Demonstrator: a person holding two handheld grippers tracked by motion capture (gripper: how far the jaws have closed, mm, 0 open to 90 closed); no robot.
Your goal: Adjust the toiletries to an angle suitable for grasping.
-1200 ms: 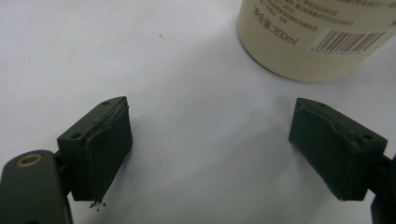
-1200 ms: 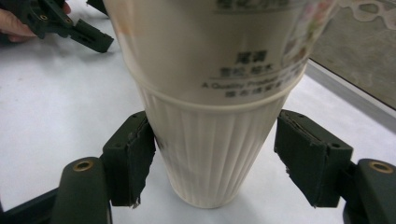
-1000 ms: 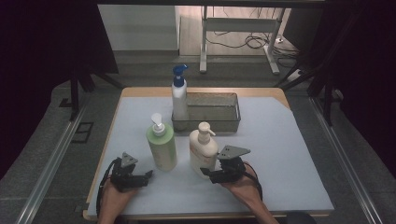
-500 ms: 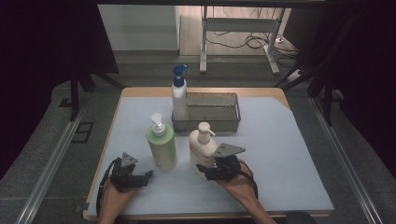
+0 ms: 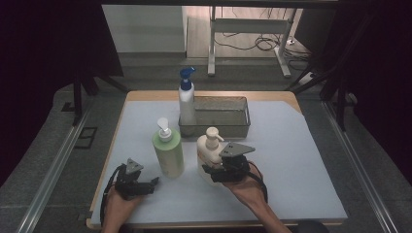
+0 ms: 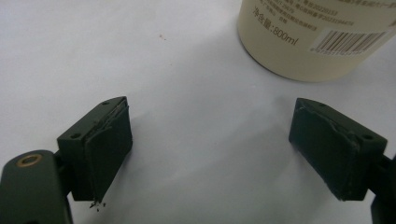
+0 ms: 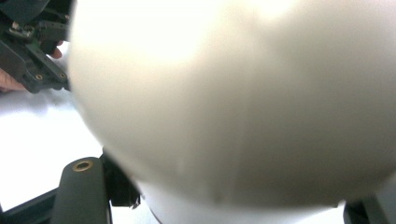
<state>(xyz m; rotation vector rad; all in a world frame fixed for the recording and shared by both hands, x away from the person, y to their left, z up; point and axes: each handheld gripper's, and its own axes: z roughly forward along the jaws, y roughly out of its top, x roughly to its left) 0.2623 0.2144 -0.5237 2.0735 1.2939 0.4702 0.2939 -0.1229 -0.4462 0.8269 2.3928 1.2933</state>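
Observation:
A cream pump bottle (image 5: 210, 154) stands on the white mat, and my right gripper (image 5: 212, 173) is shut on its lower body from the near side. In the right gripper view the cream bottle (image 7: 233, 93) bulges between the jaws of the right gripper (image 7: 224, 207). A green pump bottle (image 5: 168, 154) stands to its left. My left gripper (image 5: 153, 182) rests near the mat's front left, open and holding nothing. In the left gripper view the left gripper (image 6: 210, 154) has bare mat between its jaws, and a pale bottle base (image 6: 308, 42) stands beyond them at the upper right.
A grey mesh tray (image 5: 233, 127) sits at the back of the mat, with a white bottle with a blue pump (image 5: 186, 99) at its left end. The white mat (image 5: 301, 165) covers a wooden table. Metal rails run along both sides.
My right gripper has shifted a little left and upward against the cream bottle. The left gripper has stayed where it was.

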